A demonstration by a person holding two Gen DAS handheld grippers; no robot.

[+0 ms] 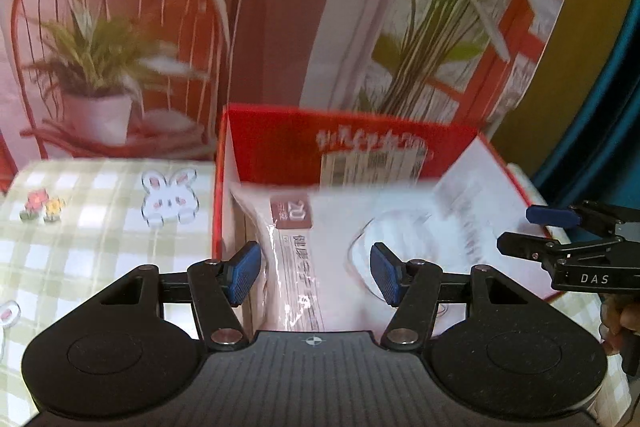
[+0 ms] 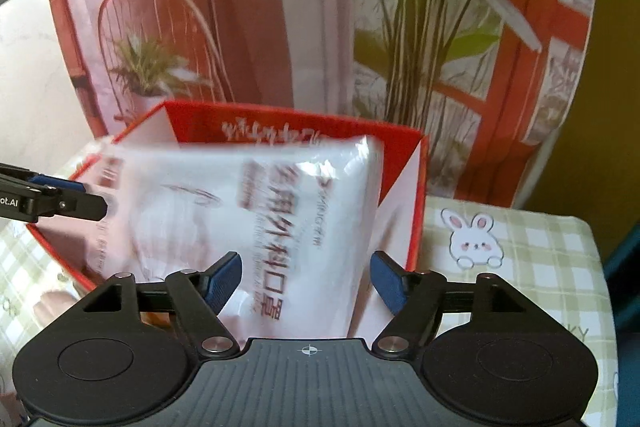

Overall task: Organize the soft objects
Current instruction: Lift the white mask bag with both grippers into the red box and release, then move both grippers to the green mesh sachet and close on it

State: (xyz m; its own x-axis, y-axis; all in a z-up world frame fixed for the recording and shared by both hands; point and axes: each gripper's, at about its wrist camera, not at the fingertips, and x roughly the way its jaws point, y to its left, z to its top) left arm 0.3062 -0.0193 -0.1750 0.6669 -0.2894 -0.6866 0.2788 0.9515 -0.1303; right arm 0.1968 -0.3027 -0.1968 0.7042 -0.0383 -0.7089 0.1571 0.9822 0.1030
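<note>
A white soft plastic pack of masks (image 1: 344,251) with printed text lies inside an open red box (image 1: 280,143). My left gripper (image 1: 316,273) is open, its blue pads either side of the pack's near end without pressing it. My right gripper (image 2: 306,281) is open too, straddling the near end of the same pack (image 2: 256,211) in the red box (image 2: 400,155). The right gripper also shows at the right edge of the left wrist view (image 1: 560,227). The left gripper shows at the left edge of the right wrist view (image 2: 60,199).
The box stands on a green checked cloth with bunny stickers (image 1: 100,227), also seen in the right wrist view (image 2: 520,267). A printed backdrop of a chair and plants (image 1: 120,47) stands right behind the box.
</note>
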